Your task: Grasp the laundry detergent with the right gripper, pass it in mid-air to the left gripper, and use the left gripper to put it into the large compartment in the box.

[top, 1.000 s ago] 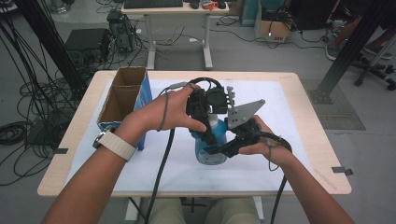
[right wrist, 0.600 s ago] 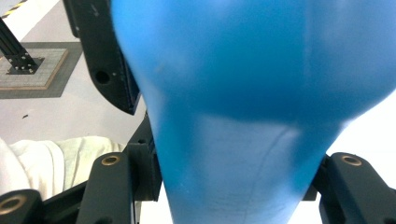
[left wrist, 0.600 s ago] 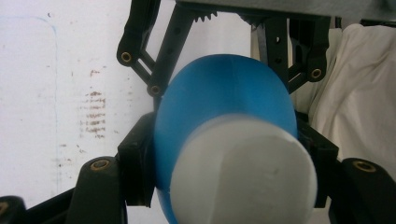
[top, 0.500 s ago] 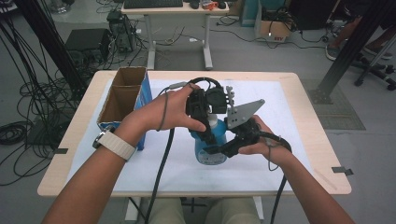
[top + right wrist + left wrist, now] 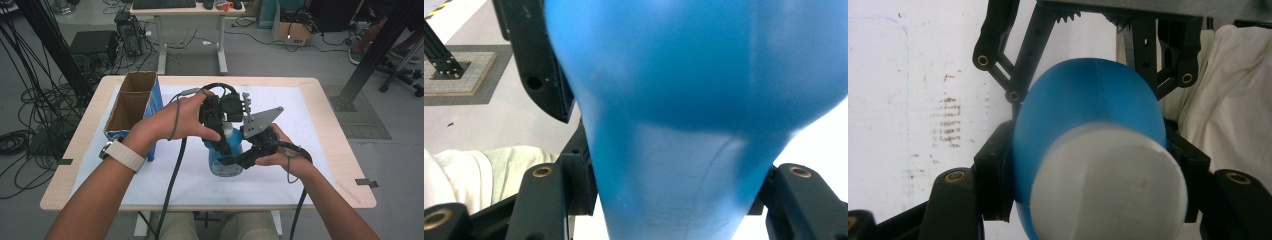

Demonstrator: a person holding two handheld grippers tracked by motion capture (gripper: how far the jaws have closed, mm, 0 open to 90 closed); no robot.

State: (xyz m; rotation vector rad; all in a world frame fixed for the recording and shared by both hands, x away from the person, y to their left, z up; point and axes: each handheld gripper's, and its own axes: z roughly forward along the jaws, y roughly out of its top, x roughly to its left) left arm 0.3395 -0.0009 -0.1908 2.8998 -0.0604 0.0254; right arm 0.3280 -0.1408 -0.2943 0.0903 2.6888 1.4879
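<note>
A big blue bottle (image 5: 694, 100) sits very close, right between the two black fingers (image 5: 551, 200) of the right gripper (image 5: 674, 200). The fingers press on its narrow part from both sides. Another black gripper piece (image 5: 536, 60) touches the bottle's left side. White cloth (image 5: 469, 175) shows low on the left.

The blue plastic bottle (image 5: 223, 162) stands mid-table (image 5: 320, 90), right of the open cardboard box (image 5: 131, 102), between both grippers.

no words, numbers or signs clear enough to read, blue bottle (image 5: 223, 159) bare of any label that shows, blue box (image 5: 131, 111) print too small to tell
</note>
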